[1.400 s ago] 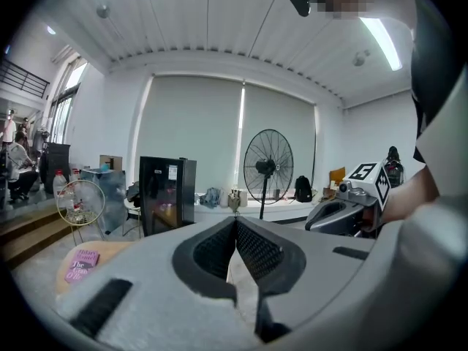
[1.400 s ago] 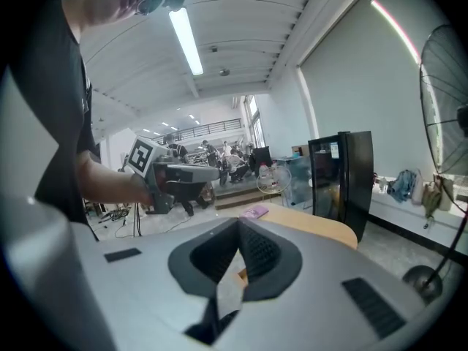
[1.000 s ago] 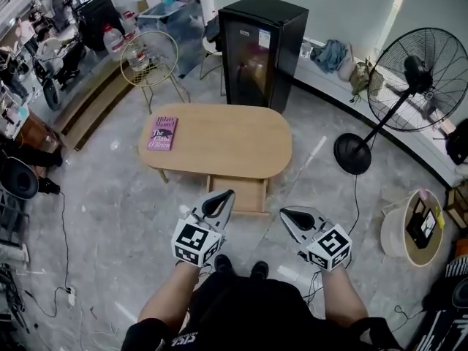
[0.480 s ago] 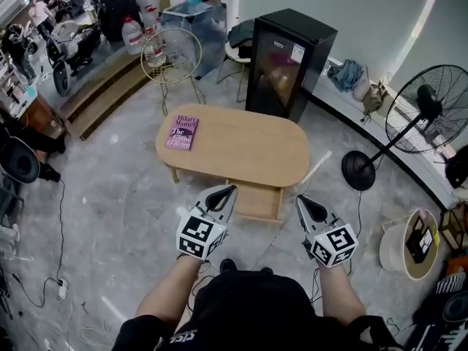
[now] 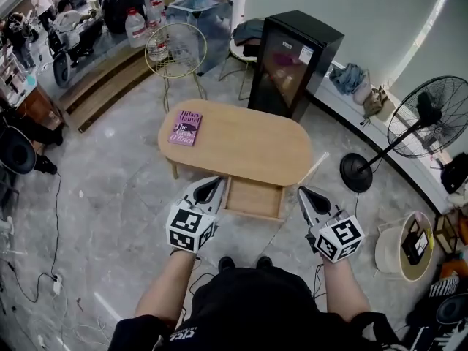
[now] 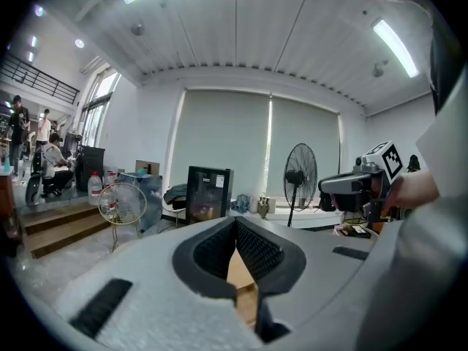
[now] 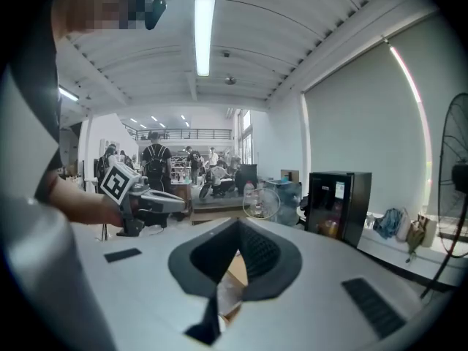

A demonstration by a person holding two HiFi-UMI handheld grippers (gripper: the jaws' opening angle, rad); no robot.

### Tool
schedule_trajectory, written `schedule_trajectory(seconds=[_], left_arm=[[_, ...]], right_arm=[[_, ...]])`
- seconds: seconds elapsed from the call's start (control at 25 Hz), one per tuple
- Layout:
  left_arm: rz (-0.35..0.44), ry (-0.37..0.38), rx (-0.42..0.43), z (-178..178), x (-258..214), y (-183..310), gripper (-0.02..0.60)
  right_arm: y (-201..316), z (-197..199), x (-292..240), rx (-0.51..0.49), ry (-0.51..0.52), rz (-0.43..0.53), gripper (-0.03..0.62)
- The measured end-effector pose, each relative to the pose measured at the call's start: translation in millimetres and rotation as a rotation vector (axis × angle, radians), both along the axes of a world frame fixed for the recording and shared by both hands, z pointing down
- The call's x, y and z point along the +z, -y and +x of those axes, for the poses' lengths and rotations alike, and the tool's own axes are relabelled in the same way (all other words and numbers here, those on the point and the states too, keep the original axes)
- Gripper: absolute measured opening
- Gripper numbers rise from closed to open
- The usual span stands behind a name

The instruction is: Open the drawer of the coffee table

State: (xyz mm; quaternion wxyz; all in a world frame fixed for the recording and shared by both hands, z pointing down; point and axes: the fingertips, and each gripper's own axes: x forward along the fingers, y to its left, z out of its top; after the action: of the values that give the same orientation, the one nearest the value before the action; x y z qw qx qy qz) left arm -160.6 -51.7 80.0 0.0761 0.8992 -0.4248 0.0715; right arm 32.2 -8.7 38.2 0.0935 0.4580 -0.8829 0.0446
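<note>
While left gripper and right gripper hover closed, empty — the open drawer lies between them.

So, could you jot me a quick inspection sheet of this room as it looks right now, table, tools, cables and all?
Surface: oval wooden coffee table, with only a book on top.
Job's things: drawer stands pulled out below the table's near edge; nothing seen inside.
Clutter: pink book near the table's far left end.
Grippers: left tool and right tool are both shut and hold nothing, one at each side of the drawer.
Cables: loose cable on the floor at left; fan cord at right.
Surroundings: black fridge, standing fan, wire chair, water bottles, round tub.
</note>
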Motion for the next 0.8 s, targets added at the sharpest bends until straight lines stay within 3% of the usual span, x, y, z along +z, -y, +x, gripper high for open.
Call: schedule_trajectory(seconds=[0.24,0.8], left_arm=[[0.006,0.025,-0.031,0.9,-5.2,-4.1,0.009],[0.092,0.017,-0.123,41.1,-62.5,18.3,0.009]], right_arm=[[11.7,14.7,-12.7,-0.005,0.06,0.024,0.003],[17.0,89.4,-81.7,-0.029,0.108,0.232,0.003]])
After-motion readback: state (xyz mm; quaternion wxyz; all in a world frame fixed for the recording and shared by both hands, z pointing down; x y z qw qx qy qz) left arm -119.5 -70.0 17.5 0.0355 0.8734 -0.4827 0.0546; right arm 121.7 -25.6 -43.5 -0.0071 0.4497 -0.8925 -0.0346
